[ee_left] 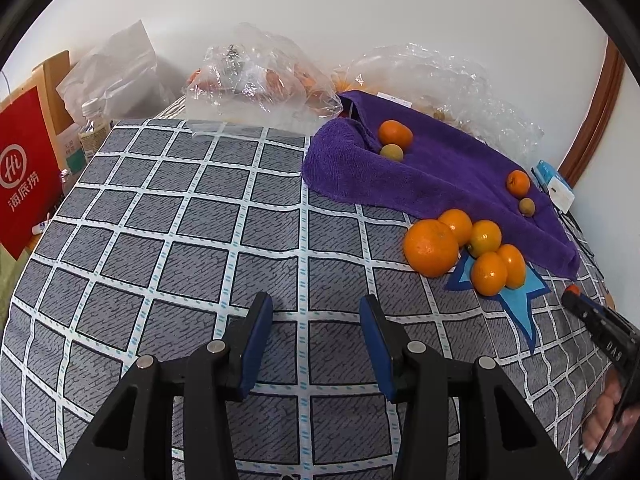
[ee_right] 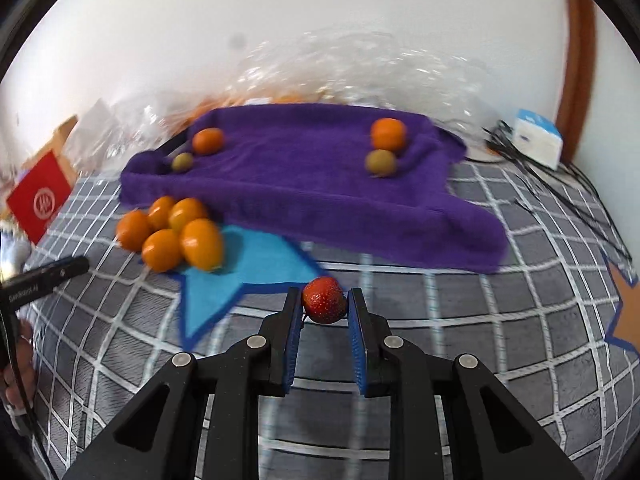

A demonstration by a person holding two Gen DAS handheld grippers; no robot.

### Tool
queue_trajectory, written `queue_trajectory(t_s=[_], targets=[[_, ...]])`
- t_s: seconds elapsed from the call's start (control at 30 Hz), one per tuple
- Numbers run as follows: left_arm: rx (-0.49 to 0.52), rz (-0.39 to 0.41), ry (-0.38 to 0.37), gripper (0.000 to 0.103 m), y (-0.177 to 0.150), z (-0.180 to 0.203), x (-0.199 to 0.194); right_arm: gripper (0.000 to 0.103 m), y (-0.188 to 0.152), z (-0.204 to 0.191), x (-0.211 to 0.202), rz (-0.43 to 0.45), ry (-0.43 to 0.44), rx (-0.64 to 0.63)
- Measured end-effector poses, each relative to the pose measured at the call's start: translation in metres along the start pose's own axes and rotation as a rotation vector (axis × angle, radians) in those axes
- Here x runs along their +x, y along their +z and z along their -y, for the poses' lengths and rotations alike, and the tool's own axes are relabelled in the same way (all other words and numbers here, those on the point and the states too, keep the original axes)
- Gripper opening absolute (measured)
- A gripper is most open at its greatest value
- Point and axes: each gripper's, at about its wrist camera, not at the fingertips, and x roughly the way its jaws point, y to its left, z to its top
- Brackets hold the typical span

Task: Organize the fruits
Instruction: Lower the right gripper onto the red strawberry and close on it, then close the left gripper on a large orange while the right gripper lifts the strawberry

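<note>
A: Five oranges point(ee_right: 172, 234) sit heaped on the blue star point(ee_right: 244, 276), at ten o'clock from my right gripper point(ee_right: 325, 306).

B: Jaws?

A: Right clamps a strawberry point(ee_right: 323, 300); left gripper point(ee_left: 316, 312) gapes, empty, above the bed point(ee_left: 160, 240).

Left gripper point(ee_left: 316, 320), right gripper point(ee_right: 325, 312): black angular frames, silver round rivets, blue ribbed finger pads point(ee_right: 294, 340); white lettering on the handle.

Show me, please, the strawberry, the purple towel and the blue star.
strawberry point(ee_right: 323, 300), right wrist view, middle of the fruit.
purple towel point(ee_right: 296, 168), right wrist view, bare middle.
blue star point(ee_right: 224, 292), right wrist view, lower arm.
</note>
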Motion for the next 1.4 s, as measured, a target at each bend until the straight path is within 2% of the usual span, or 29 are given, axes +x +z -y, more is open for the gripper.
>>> queue_trajectory(t_s=[0.1,0.17,0.27,0.4,0.5,0.63,0.83,0.97,1.03,1.17,1.3,1.4], targets=[[0.013,-0.004,-0.018,0.052,-0.001,0.002,0.0,0.023,-0.002,0.015,0.003,-0.002,-0.006,0.05],[0.031,-0.008,0.0,0.052,-0.001,0.006,0.0,0.023,-0.002,0.023,0.005,-0.012,0.029,0.088],[0.051,-0.011,0.016,0.052,-0.003,0.01,-0.001,0.023,-0.001,0.03,0.003,0.01,0.037,0.131],[0.079,-0.025,-0.012,0.051,0.001,0.019,-0.002,0.023,-0.001,0.03,0.003,0.009,0.032,0.133],[0.146,-0.002,-0.079,0.051,0.007,0.041,-0.009,0.023,-0.001,0.028,0.003,0.003,0.033,0.123],[0.244,0.005,-0.065,0.052,0.017,0.074,-0.003,0.023,-0.002,0.029,0.002,-0.002,0.037,0.131],[0.208,-0.041,-0.026,0.052,0.026,0.08,0.028,0.023,-0.002,0.03,0.003,-0.006,0.048,0.141],[0.176,-0.021,-0.009,0.052,0.026,0.076,0.036,0.023,-0.002,0.029,0.005,-0.014,0.06,0.135],[0.17,-0.022,-0.024,0.051,0.025,0.075,0.039,0.023,-0.002,0.028,0.006,-0.019,0.064,0.13],[0.153,-0.017,-0.054,0.039,0.024,0.072,0.038,0.023,-0.003,0.026,0.006,-0.02,0.076,0.126],[0.119,0.005,-0.09,0.038,0.021,0.068,0.032,0.023,-0.003,0.026,0.007,-0.023,0.062,0.124],[0.071,0.053,-0.129,0.038,0.019,0.061,0.022,0.023,-0.002,0.026,0.007,-0.023,0.053,0.125]])
